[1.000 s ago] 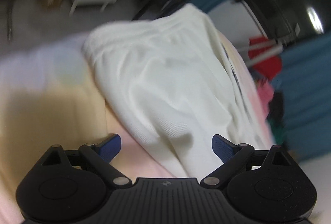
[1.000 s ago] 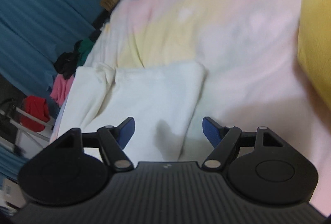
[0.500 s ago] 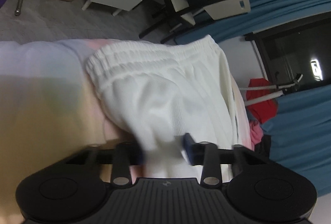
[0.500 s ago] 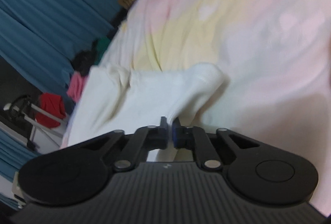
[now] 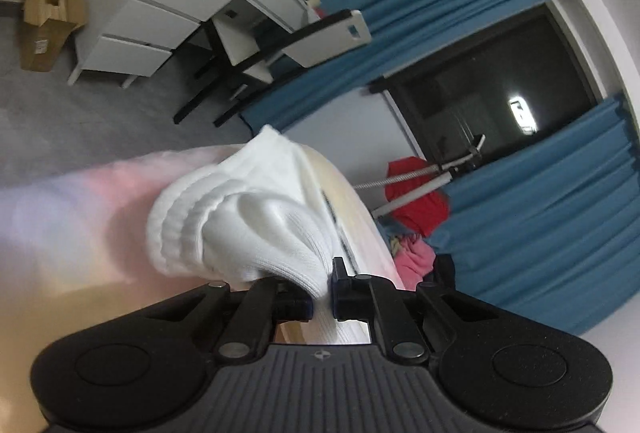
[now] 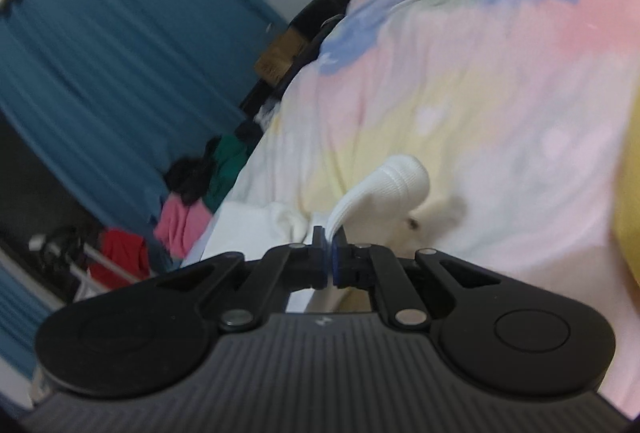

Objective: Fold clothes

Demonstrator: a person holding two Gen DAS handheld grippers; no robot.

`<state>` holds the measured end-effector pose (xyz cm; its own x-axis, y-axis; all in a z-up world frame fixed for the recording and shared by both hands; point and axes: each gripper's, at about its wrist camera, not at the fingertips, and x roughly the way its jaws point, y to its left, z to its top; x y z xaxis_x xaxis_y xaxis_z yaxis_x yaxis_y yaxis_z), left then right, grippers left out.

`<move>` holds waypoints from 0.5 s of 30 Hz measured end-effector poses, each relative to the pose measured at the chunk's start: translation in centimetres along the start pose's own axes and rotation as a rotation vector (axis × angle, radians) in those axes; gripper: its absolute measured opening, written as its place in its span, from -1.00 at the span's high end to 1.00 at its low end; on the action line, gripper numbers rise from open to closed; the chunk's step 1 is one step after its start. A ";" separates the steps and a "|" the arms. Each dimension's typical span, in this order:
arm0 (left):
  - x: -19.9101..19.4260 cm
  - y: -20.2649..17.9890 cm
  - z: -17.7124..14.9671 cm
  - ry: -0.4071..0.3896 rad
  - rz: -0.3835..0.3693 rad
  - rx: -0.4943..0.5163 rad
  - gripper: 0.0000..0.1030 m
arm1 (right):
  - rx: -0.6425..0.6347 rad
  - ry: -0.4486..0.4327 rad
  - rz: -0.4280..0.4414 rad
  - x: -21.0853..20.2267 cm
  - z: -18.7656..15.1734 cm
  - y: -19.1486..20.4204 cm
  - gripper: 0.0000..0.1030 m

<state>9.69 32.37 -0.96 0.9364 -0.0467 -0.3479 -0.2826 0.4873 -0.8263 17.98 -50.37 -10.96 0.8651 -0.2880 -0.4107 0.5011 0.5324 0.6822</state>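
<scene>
Above the pastel bedspread [image 6: 500, 81], each hand-held gripper, left [image 5: 322, 291] and right [image 6: 329, 253], pinches the white garment [image 5: 256, 229], jaws just closed.

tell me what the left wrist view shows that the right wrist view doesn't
Only the left wrist view: a white desk, a chair, a cardboard box on the floor, a dark window, and the left gripper shut on the white garment.

Only the right wrist view: the wide pastel bedspread, a yellow cloth, and the right gripper shut on the garment's corner.

Both: the white garment, blue curtains, and the red and pink clothes pile.
</scene>
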 end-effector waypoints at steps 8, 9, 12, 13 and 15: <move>11.0 -8.0 3.7 -0.067 0.061 0.149 0.83 | -0.189 -0.022 0.047 9.0 3.8 11.1 0.90; 13.0 -9.0 4.0 -0.081 0.072 0.171 0.83 | -0.218 -0.028 0.047 10.8 4.0 12.8 0.90; 20.7 -10.8 5.1 -0.086 0.143 0.184 0.82 | -0.319 -0.026 0.008 17.7 3.4 17.2 0.90; 23.6 -11.2 5.3 -0.082 0.181 0.204 0.82 | -0.342 -0.006 -0.016 20.2 3.0 18.4 0.90; 28.7 -11.4 5.6 -0.063 0.260 0.242 0.82 | -0.385 0.030 -0.058 25.0 1.6 20.2 0.90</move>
<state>40.95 30.34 0.95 0.8526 0.1566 -0.4985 -0.4630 0.6685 -0.5820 49.82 -48.11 -6.46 0.8318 -0.3057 -0.4632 0.4990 0.7773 0.3832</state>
